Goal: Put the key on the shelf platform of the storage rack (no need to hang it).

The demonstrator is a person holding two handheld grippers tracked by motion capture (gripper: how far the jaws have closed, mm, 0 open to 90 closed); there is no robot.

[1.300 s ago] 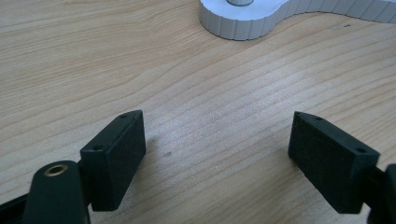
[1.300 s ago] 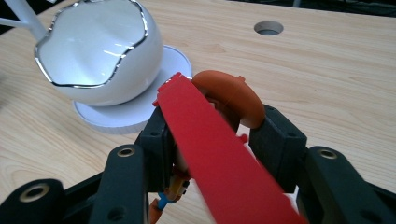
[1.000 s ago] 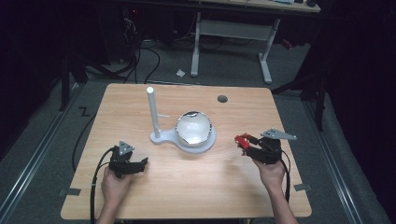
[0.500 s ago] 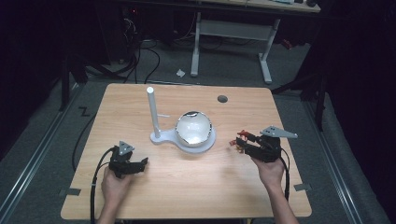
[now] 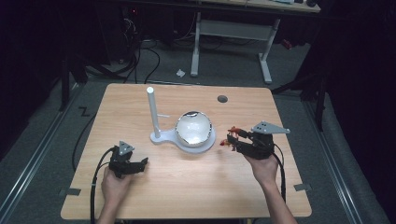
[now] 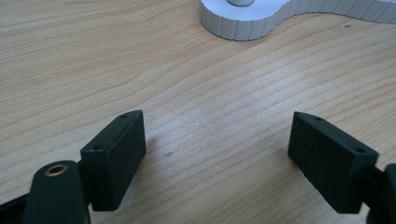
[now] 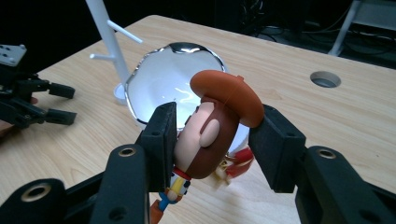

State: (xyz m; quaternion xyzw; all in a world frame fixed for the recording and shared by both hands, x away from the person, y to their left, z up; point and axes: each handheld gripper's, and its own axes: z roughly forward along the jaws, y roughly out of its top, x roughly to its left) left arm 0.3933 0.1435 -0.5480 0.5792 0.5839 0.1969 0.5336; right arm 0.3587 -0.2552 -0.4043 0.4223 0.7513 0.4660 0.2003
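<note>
A small cowboy toy figure (image 7: 217, 126) with a brown hat sits head-first between the jaws of my right gripper (image 7: 215, 135), which is shut on it. In the high view, the right gripper (image 5: 232, 138) holds the figure (image 5: 235, 132) just right of the shiny bowl (image 5: 194, 128). The bowl (image 7: 173, 79) rests on a white stand base (image 5: 161, 138) with an upright pole (image 5: 152, 109). My left gripper (image 5: 144, 162) lies low on the table at front left, open, with bare wood between its pads (image 6: 114, 158). The base's ribbed edge (image 6: 243, 21) lies ahead of it.
A round grommet hole (image 5: 222, 99) sits in the wooden table (image 5: 187, 191) near its far edge, right of centre. The pole carries thin side pegs (image 7: 125, 32). Cables and white desk legs (image 5: 196, 42) lie on the floor beyond the table.
My right gripper has carried the toy figure leftward, closer to the bowl. The left gripper has stayed where it was.
</note>
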